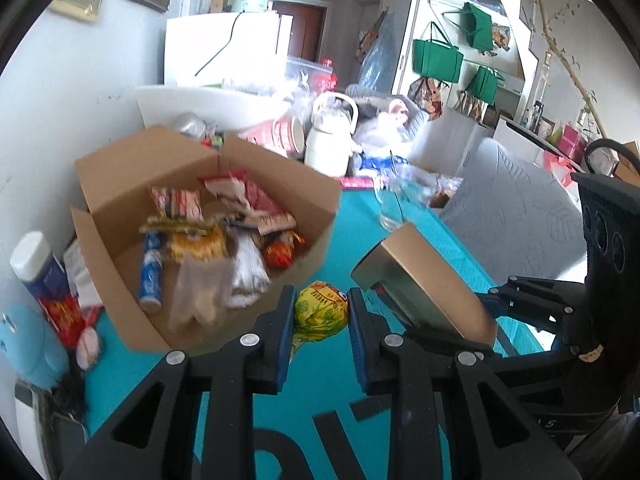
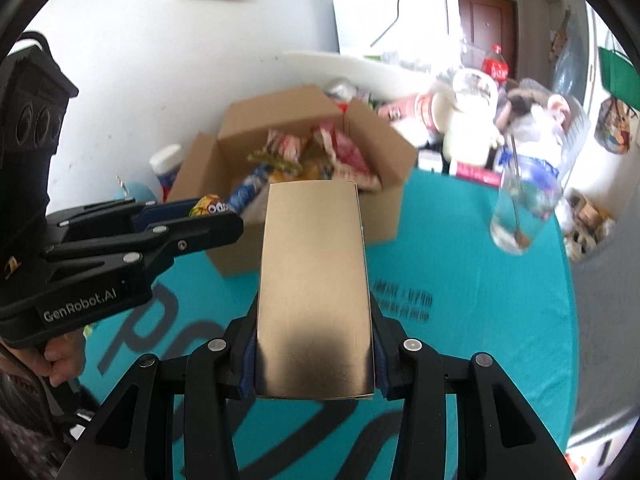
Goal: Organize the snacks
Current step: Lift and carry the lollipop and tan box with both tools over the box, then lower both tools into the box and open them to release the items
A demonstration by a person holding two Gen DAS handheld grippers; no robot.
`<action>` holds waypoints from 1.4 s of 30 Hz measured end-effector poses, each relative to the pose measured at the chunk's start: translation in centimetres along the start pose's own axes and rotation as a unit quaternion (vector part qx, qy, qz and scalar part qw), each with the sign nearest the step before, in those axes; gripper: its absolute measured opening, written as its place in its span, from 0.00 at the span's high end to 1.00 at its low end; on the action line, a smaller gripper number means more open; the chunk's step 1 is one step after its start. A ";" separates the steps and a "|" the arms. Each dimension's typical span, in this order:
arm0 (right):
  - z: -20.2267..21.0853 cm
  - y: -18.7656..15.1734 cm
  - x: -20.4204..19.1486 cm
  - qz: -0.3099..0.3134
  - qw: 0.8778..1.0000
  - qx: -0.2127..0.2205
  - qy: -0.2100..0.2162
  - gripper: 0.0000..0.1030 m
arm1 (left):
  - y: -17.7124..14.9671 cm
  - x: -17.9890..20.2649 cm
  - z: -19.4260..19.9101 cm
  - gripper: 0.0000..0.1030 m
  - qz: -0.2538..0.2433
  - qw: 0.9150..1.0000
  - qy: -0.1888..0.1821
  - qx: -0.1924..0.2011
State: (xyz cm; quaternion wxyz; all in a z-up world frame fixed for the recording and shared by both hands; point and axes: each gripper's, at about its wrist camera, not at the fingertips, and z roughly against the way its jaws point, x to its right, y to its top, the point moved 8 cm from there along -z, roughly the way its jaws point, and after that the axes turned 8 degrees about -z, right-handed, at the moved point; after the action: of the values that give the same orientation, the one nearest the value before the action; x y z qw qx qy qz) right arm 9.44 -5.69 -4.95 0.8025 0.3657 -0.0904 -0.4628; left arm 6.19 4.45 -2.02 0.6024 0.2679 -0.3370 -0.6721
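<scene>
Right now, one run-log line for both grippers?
left gripper: shut on yellow snack | right gripper: shut on gold box | both near carton, already part-filled with snacks

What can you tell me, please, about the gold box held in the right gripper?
The flat, rectangular gold box looks like glossy metallic card with rounded long edges and a faintly scuffed top. The right gripper is shut on its near end, pads pressing both long sides. It is held above the teal table cover, pointing toward the open brown cardboard box of snacks, touching nothing else visible.
</scene>
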 end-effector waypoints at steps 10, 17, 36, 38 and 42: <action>-2.1 5.6 0.5 0.004 1.000 0.027 0.005 0.58 | 4.9 -3.5 -1.3 0.76 0.007 0.999 0.023 0.036; -4.4 9.5 1.3 0.017 0.999 0.040 0.004 0.58 | 7.9 -6.6 -3.5 0.76 0.029 0.997 0.033 0.056; -11.9 17.7 0.4 0.012 0.998 0.061 0.009 0.58 | 10.5 -15.2 -9.1 0.76 0.073 0.991 0.103 0.052; -12.9 18.0 0.5 0.010 0.998 0.058 0.003 0.58 | 10.1 -16.0 -9.7 0.76 0.075 0.990 0.114 0.043; -14.9 17.8 0.9 -0.001 0.999 0.046 -0.003 0.58 | 8.7 -17.2 -11.5 0.76 0.086 0.989 0.122 0.016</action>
State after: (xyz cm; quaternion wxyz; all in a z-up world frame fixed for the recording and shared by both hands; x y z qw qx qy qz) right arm 29.22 6.49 -3.87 0.7842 0.4007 -0.1138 -0.4598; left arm 22.76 19.54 -3.30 0.6900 0.3276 -0.2935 -0.5749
